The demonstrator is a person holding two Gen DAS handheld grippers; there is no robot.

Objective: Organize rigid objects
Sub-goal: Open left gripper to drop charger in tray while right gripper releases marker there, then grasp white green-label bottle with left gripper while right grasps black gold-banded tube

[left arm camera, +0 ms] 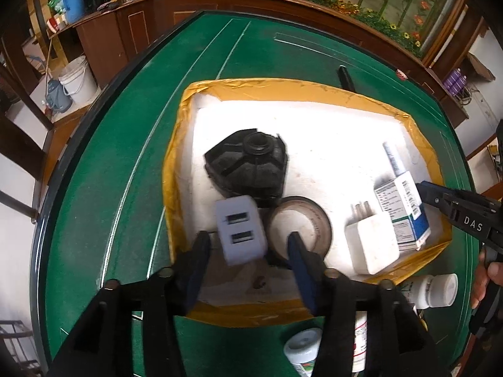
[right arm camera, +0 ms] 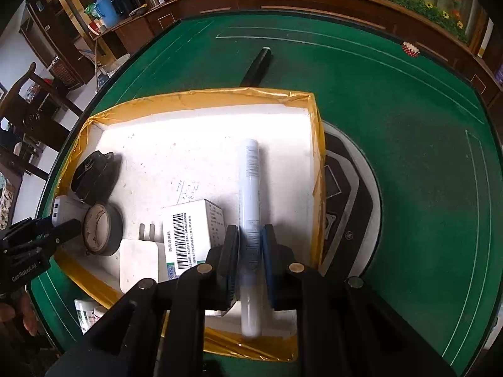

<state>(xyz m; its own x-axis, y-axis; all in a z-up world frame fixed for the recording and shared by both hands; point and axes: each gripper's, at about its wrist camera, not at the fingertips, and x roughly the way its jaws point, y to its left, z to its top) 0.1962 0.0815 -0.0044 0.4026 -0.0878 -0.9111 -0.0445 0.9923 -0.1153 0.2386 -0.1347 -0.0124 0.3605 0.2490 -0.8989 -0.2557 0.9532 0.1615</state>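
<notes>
A white foam tray with yellow-taped rim [left arm camera: 283,86] [right arm camera: 201,95] lies on the green table. In it are a black ribbed part [left arm camera: 248,163] [right arm camera: 92,177], a tape roll [left arm camera: 298,226] [right arm camera: 100,229], a white plug adapter [left arm camera: 371,245] [right arm camera: 138,264], a medicine box [left arm camera: 402,207] [right arm camera: 191,232] and a white two-port USB charger [left arm camera: 240,232] [right arm camera: 61,209]. My left gripper [left arm camera: 248,245] is open, its jaws either side of the charger and not touching it. My right gripper [right arm camera: 250,245] is shut on a white marker pen [right arm camera: 250,188], held over the tray's right side.
White pill bottles [left arm camera: 435,289] [left arm camera: 303,352] [right arm camera: 86,314] lie on the table by the tray's near edge. A black pen-like stick [right arm camera: 257,66] [left arm camera: 345,77] lies beyond the tray. A wooden counter [left arm camera: 220,3] borders the far table edge.
</notes>
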